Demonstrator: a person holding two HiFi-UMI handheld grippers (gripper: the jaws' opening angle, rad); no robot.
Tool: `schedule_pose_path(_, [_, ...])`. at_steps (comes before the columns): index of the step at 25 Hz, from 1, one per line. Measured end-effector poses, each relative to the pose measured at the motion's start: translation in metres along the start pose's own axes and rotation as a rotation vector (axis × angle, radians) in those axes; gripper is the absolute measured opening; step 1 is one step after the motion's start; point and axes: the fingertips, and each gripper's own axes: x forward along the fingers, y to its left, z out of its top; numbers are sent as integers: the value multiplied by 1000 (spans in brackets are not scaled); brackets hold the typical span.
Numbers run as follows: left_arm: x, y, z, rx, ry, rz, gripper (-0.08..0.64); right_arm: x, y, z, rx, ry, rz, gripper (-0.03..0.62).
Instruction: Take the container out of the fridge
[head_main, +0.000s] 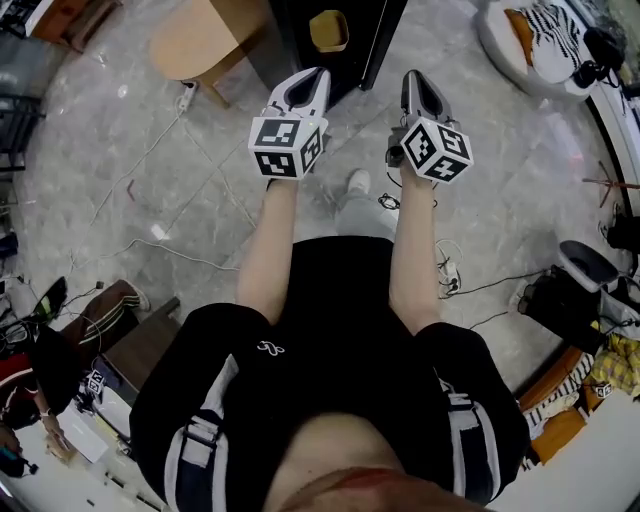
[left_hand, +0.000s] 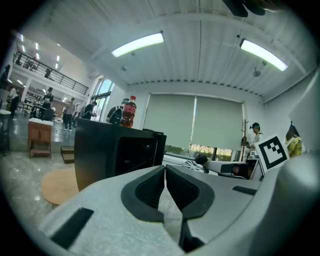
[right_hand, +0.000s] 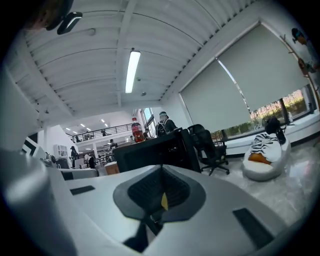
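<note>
Black shirt and bare forearms fill the near part of the head view. Beyond them the left gripper (head_main: 313, 80) and the right gripper (head_main: 418, 82) are held out side by side, roughly level. Each gripper view shows its own jaws pressed together with nothing between them.

Just past the jaw tips stands the fridge (head_main: 375, 35), a low black cabinet on the floor, straight ahead and roughly between the two grippers. From the left gripper (left_hand: 164, 169) it lies ahead and a little to the left. From the right gripper (right_hand: 161, 172) it sits right behind the jaws. Neither looks clearly nearer.

Its dark front (left_hand: 135, 155) seems shut, and the container cannot be made out. A red bottle (left_hand: 129, 111) stands on top.
</note>
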Motion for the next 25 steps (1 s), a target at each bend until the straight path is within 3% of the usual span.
schedule_pose_path(7, [96, 17, -13, -38, 73, 77, 18, 84, -65, 4, 6, 70, 38, 13])
schedule_pose_path(12, [121, 21, -23, -44, 117, 112, 18, 109, -93, -2, 49, 94, 49, 13])
schedule_pose_path(20, [144, 45, -64, -145, 178, 176, 18, 137, -94, -56, 31, 217, 88, 14])
schedule_pose_path(25, [151, 69, -99, -210, 197, 289, 18, 140, -90, -100, -37, 310, 131, 13])
